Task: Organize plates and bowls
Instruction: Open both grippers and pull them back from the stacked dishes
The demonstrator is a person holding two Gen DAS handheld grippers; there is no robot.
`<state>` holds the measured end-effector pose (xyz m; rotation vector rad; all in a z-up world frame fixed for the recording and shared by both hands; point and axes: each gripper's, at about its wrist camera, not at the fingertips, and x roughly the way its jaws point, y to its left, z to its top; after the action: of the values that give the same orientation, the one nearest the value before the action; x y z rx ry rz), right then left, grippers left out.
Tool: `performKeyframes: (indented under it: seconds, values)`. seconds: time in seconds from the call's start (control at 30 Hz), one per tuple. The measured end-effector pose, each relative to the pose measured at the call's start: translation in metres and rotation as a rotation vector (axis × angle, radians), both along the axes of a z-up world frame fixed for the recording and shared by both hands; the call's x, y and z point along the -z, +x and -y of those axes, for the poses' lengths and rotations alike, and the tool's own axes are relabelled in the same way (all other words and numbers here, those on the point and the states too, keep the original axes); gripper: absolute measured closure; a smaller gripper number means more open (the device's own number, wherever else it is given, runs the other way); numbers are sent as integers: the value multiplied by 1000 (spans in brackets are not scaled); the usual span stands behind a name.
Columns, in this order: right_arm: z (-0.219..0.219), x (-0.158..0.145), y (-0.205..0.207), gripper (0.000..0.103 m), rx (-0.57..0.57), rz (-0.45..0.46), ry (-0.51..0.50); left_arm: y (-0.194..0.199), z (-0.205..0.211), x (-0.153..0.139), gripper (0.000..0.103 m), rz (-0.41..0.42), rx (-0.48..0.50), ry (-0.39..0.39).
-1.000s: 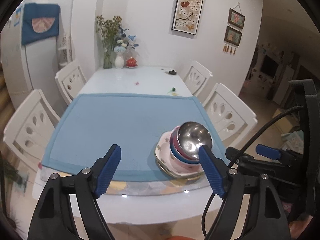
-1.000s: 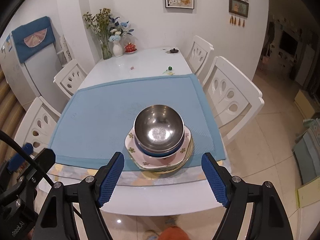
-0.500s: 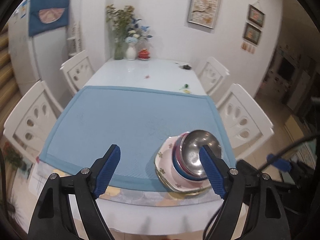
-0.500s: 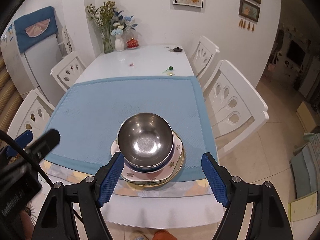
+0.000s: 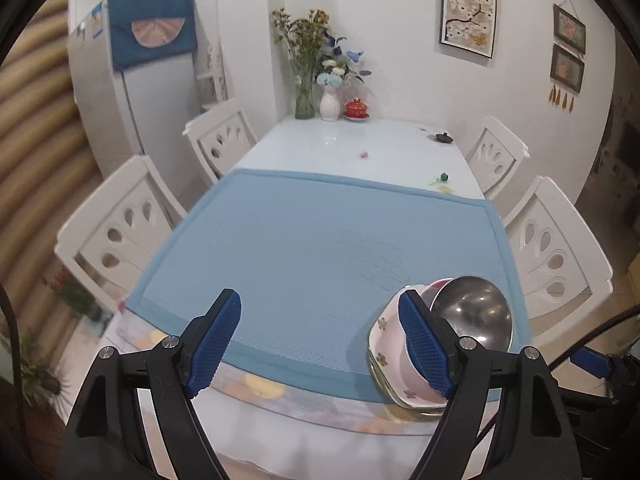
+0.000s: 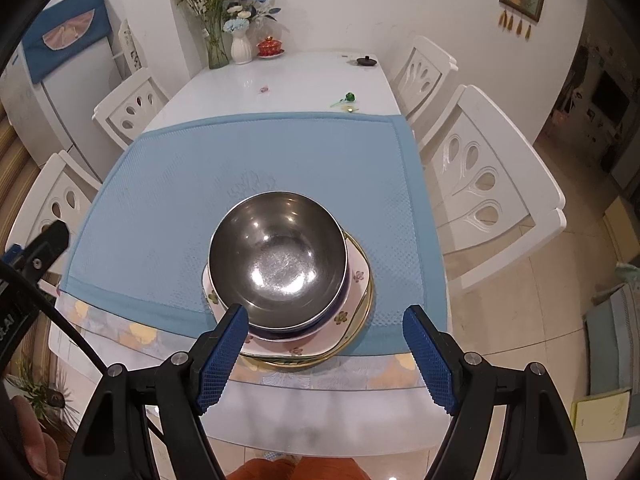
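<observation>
steel bowl (image 6: 277, 264) hiding lower bowls, perhaps two

Steel bowl (image 6: 277, 258) hides the bowls beneath; left chair (image 5: 116, 228) blurred.

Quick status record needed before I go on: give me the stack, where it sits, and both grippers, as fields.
top of stack: steel bowl, empty
under it: dark blue bowl, then flowered plate, then gold-rimmed plate
location: blue mat, near edge, right of centre
left gripper: open, holds nothing, stack by its right finger
right gripper: open, holds nothing, just short of the stack
far end of table: vases, red lidded cup
</observation>
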<state>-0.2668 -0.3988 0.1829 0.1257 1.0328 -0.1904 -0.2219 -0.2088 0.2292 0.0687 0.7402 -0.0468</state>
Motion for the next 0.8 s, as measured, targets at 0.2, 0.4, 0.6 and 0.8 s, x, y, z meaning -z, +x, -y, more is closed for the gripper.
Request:
performKeyframes:
  seconds: [0.2, 0.4, 0.6, 0.8]
  values:
    - [1, 4, 4, 25, 3, -13, 13, 0, 5, -1, 23, -7, 10, 2]
    - [5, 5, 4, 25, 13, -10, 17, 3, 12, 2, 23, -19, 20, 8]
    - [4, 6, 3, 25, 10, -15, 6, 4, 16, 4, 23, -27, 33, 8]
    - [4, 6, 2, 25, 15, -10, -3, 5, 22, 7, 23, -40, 49, 14]
